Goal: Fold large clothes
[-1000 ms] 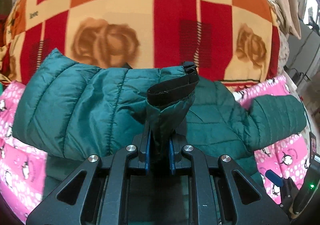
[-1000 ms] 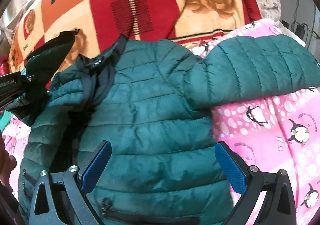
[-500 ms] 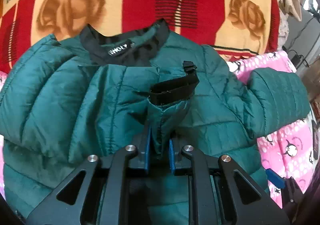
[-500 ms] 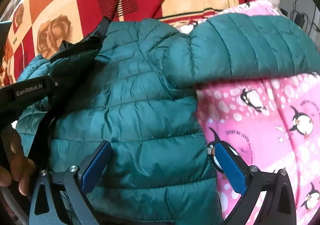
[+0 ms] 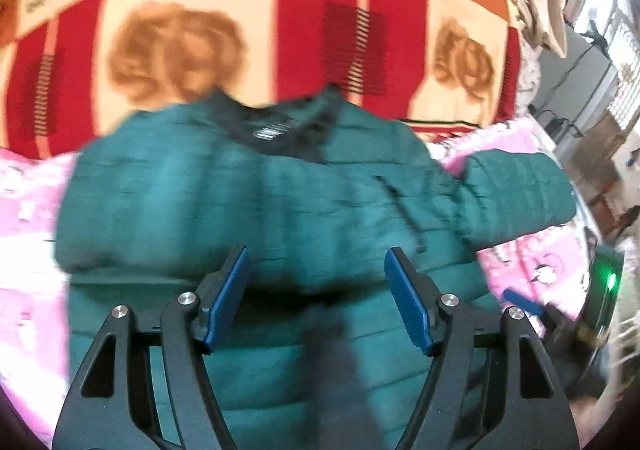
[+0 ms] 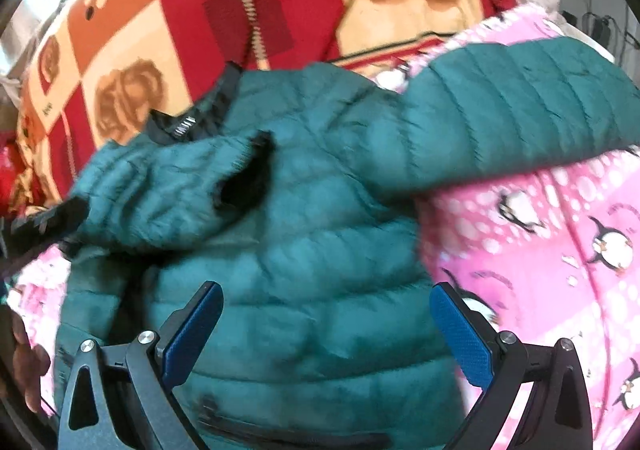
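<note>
A dark green quilted puffer jacket (image 5: 256,210) lies face up on the bed, black collar at the far end. Its left sleeve (image 6: 168,186) is folded across the chest, black cuff (image 6: 244,178) near the middle. Its right sleeve (image 6: 520,106) stretches out to the right over the pink cover. My left gripper (image 5: 318,290) is open and empty above the jacket's lower chest. My right gripper (image 6: 326,326) is open and empty above the jacket's right side. The left wrist view is motion-blurred.
The jacket rests on a pink penguin-print cover (image 6: 560,250). Behind it lies a red, orange and cream rose-pattern blanket (image 5: 224,30). The right gripper with a green light (image 5: 608,282) shows at the right edge. Room clutter and cables stand at far right.
My left gripper has opened and let go of the left sleeve cuff, which now lies across the chest. The left gripper has pulled back. The right gripper stays open and shifted slightly.
</note>
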